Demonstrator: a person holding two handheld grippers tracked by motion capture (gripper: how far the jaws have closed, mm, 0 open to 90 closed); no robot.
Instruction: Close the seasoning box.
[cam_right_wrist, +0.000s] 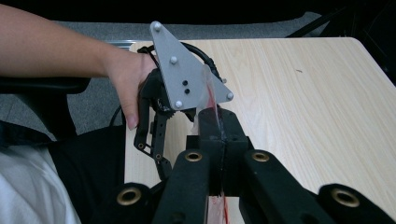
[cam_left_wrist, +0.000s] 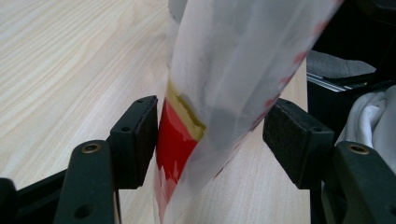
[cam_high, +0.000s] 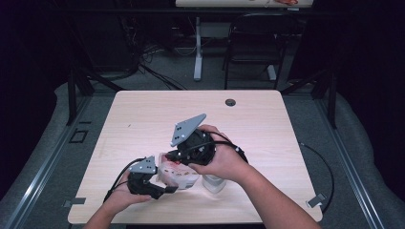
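Between my right gripper (cam_right_wrist: 219, 135) pads: thin edge of plastic bag (cam_left_wrist: 224, 93), pinched tight. My left gripper (cam_left_wrist: 210, 140) gapes, bag hanging between fingers (cam_left_wrist: 135, 135), one pad touching, no squeeze. Advice: close left low on film, then pull apart gently, avoid tearing.

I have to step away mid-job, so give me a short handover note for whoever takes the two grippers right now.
Right gripper: shut on the plastic bag, pinching a thin edge between its pads.
Left gripper: open. The same translucent bag, with its red and yellow print, hangs between the jaws, close against the left pad; the right pad stands clear of it.
Things: the bag sits near the front edge of the table, between the two grippers; a white cylindrical object stands just beside it, under the right hand.
Done: one side of the bag is gripped.
Left: probably close the left gripper on the bag. What is inside cannot be made out.
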